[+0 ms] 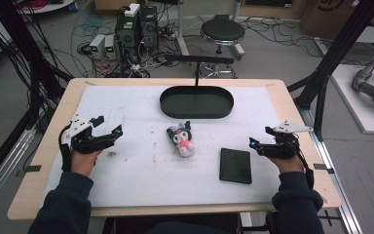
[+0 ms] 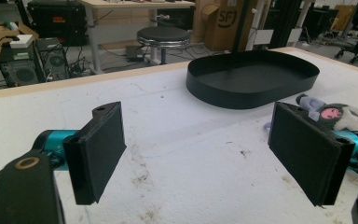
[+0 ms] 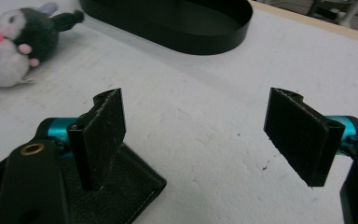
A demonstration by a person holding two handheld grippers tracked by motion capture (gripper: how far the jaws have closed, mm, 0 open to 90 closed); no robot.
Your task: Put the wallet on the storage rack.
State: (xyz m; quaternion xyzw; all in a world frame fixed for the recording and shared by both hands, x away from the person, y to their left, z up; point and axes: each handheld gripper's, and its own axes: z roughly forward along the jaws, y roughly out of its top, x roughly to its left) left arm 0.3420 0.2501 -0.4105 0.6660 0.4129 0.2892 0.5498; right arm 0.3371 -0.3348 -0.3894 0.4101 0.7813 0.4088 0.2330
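Note:
A small plush toy [image 1: 182, 139] with a dark head and pink front lies mid-table on the white mat; it also appears as the plush [image 2: 335, 114] and the plush [image 3: 14, 44]. A black oval tray [image 1: 196, 102] stands behind it, empty. A flat black wallet [image 1: 235, 165] lies to the plush's right, its corner under the right gripper's left jaw as the wallet [image 3: 130, 186]. My left gripper [image 1: 114, 132] hovers open at the left. My right gripper [image 1: 254, 143] hovers open at the right, nothing between the pads.
The white mat [image 1: 126, 175] covers a wooden table [image 1: 58, 141]. Beyond the far edge are a round stool [image 1: 222, 32], computer boxes [image 1: 136, 27] and tangled cables on the floor. Black frame posts [image 1: 341, 44] rise at the right.

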